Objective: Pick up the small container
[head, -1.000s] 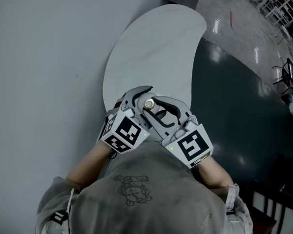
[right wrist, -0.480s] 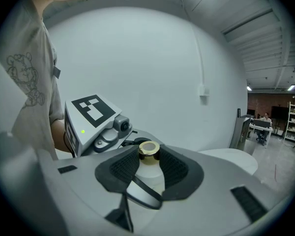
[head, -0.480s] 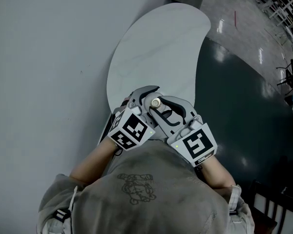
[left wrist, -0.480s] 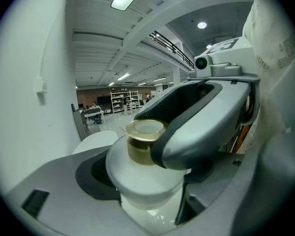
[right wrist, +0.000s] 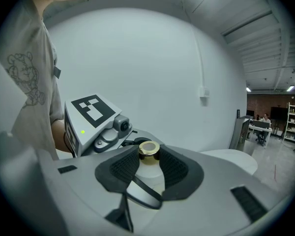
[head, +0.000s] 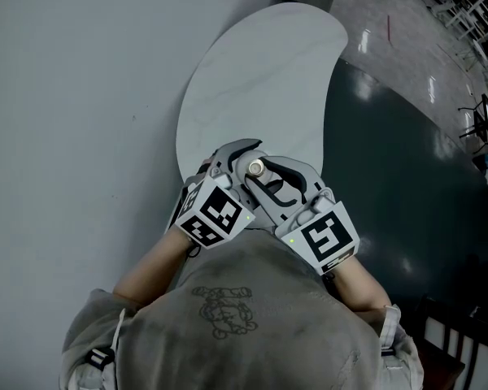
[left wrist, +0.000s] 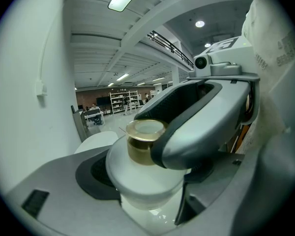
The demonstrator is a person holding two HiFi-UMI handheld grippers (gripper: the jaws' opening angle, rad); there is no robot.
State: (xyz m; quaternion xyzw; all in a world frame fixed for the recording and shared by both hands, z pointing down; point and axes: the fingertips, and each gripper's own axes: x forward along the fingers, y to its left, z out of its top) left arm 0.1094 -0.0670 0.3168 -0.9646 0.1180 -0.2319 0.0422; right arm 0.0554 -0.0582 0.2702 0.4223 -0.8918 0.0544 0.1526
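Note:
The small container (head: 255, 167) is a frosted white jar with a gold neck and cap. In the head view it is held in front of the person's chest, over the near end of the white table (head: 260, 71). The right gripper (head: 264, 179) is shut on it, with both black ribbed pads (right wrist: 125, 167) pressed on the jar's body (right wrist: 148, 167) below the gold cap. My left gripper (head: 241, 158) comes in from the other side, and its jaws also clasp the jar (left wrist: 145, 146). A right gripper finger (left wrist: 206, 132) crosses over the jar there.
A plain white wall (head: 65, 96) runs close along the left. Dark glossy floor (head: 390, 185) lies right of the table, with chair legs (head: 459, 340) at the lower right. The person's grey shirt (head: 244, 323) fills the bottom of the head view.
Both grippers have shifted together with the container a little up and to the right in the head view. Both grips look the same.

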